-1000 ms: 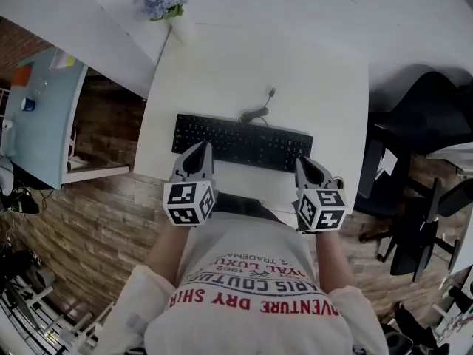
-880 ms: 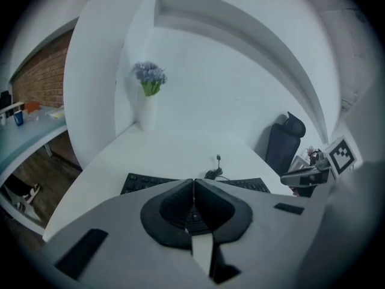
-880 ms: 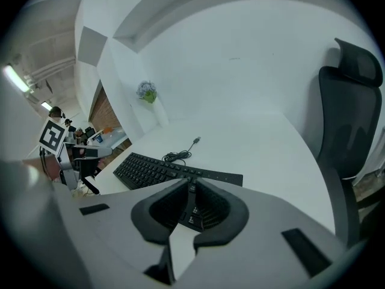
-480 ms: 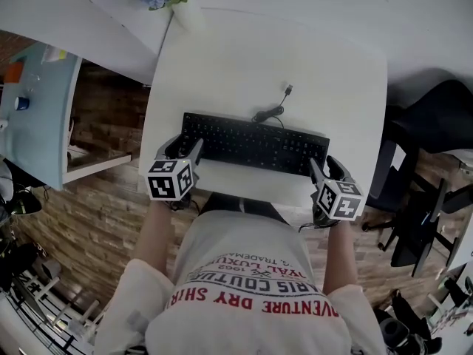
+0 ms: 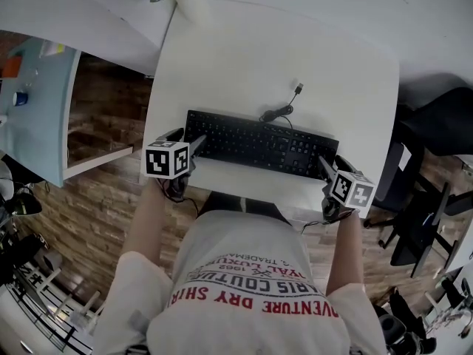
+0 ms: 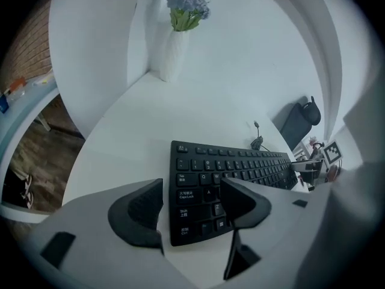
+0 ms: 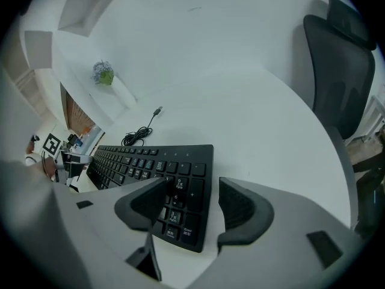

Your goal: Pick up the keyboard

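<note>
We judge the keyboard (image 5: 260, 143), flat near the worktop's (image 5: 244, 65) front edge, light, rigid, thin: take it by its short ends, which the left gripper (image 5: 188, 139) and right gripper (image 5: 334, 163) straddle, jaws just now opening wide, pressing nothing.

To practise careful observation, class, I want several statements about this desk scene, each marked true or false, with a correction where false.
1. The keyboard lies flat on the white table. True.
2. The left gripper is shut on the keyboard. False: its fingers, which have just been opening, stand apart with the keyboard's left end between them, unpressed.
3. The keyboard's cable is plugged into a computer. False: its plug lies loose on the table.
4. A white vase of flowers stands beyond the keyboard. True.
5. The right gripper holds a mouse. False: its fingers have just been opening and stand apart, with the keyboard's right end between them.
</note>
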The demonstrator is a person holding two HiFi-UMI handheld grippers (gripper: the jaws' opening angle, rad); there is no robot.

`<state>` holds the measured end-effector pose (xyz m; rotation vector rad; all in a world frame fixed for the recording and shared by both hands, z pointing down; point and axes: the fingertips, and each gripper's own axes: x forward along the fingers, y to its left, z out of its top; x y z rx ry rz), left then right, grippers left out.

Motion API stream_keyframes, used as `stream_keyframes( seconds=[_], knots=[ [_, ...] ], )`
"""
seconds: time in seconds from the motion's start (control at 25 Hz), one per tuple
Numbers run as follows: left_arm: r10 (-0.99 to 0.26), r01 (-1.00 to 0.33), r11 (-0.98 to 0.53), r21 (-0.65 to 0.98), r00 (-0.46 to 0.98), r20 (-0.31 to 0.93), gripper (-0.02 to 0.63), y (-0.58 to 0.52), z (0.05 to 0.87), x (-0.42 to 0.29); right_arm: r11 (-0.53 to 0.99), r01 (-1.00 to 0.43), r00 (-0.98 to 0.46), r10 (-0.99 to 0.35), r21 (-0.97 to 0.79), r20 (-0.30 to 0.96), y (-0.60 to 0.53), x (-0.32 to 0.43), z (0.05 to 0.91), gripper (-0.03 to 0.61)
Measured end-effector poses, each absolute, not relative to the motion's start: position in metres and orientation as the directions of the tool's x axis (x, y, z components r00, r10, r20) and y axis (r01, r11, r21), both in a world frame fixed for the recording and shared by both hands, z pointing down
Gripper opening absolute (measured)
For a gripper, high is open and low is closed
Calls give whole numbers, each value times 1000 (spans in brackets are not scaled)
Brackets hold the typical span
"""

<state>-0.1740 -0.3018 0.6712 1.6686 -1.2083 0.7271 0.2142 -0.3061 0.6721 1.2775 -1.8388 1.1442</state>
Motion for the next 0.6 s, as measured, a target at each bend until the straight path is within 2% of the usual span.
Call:
stream_keyframes(
  seconds=[0.36,0.6],
  knots=[
    [-295,-903,-168,395,428,854,290,-304,676,-174,204,-901,-430,-308,-383,849,-309,209,675,262],
    [-242,-904,-227,363,414,877,290,-304,679,-169,206,-899,-432,-263,-387,863,-310,206,676,258]
  ],
)
